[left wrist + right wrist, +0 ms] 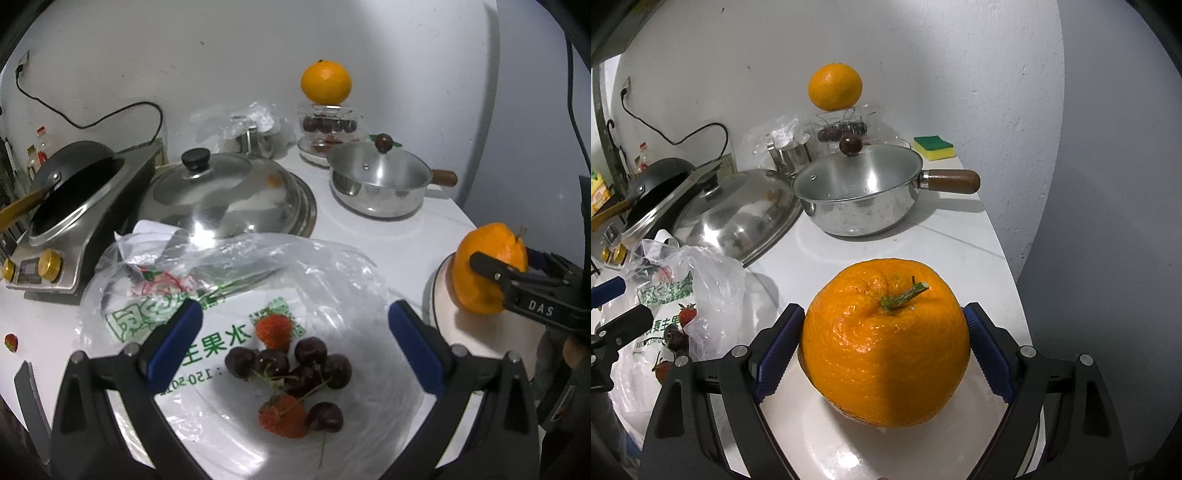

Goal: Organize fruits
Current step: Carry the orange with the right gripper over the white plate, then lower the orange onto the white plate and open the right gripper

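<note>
A big orange [886,350] with a green stem is between the blue pads of my right gripper [882,314], which is shut on it. It is low over a white plate [820,443]; I cannot tell whether it touches. In the left wrist view the same orange [487,258] and plate [480,332] are at the right. My left gripper [294,317] is open above a printed plastic bag [229,295]. On the bag lie several dark cherries [295,365] and two strawberries [274,330].
A second orange [325,82] tops a clear box of cherries at the back wall. A steel saucepan [857,195], a large domed lid [221,195], a stove with a black pan [74,206] and a sponge [933,147] crowd the counter. A stray strawberry [11,342] lies far left.
</note>
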Motion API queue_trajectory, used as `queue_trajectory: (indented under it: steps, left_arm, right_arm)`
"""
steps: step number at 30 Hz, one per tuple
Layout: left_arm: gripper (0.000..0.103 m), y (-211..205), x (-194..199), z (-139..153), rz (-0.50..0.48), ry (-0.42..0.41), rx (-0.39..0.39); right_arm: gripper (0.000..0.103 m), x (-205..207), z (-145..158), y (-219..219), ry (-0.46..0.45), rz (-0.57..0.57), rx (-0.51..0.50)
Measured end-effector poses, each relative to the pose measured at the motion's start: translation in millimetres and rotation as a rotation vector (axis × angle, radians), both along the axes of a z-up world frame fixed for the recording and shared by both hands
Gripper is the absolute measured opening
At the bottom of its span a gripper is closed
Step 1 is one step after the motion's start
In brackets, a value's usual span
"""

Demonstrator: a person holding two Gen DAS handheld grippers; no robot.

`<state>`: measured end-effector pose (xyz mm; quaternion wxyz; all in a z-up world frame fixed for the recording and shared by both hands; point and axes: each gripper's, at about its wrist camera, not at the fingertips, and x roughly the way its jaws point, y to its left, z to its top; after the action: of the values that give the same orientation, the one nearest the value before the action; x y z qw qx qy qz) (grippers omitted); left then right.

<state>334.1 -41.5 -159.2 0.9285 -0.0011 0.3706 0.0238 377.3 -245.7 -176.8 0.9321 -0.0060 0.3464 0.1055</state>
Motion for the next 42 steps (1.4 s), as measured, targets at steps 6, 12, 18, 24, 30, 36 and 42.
queue_trajectory:
  steps: [6,12,18,24,30,36,42]
  left_arm:
    - [0.101,-2.0,-0.1,-0.8,-0.003,0.002,-0.001]
    - [0.101,-0.8,-4.0,1.4,-0.011,-0.004,-0.006]
    - [0.101,1.4,-8.9,4.3,-0.006,-0.008,-0.005]
    - [0.101,3.6,-12.9,7.5,-0.003,-0.017,-0.006]
    - [0.101,4.2,-17.8,11.6,-0.002,-0.027,-0.006]
    - [0.101,6.7,-25.4,16.7,0.0,-0.04,-0.009]
    - [0.101,9.6,-37.2,23.6,0.004,-0.058,-0.009]
  right_arm:
    - [0.089,0.8,-1.3,1.6,0.0,0.002,-0.009]
    - [0.09,1.7,-2.2,3.0,0.001,-0.005,-0.01]
    - [0.091,1.8,-3.2,1.0,0.004,-0.018,0.003]
    - [0.091,1.6,-2.8,0.4,0.001,-0.019,0.001]
    - [0.092,-4.7,3.8,1.1,-0.02,-0.02,0.001]
    - [0.092,-12.9,12.1,4.1,-0.037,-0.018,-0.005]
    - [0.092,-25.3,21.1,8.5,-0.056,-0.014,-0.012]
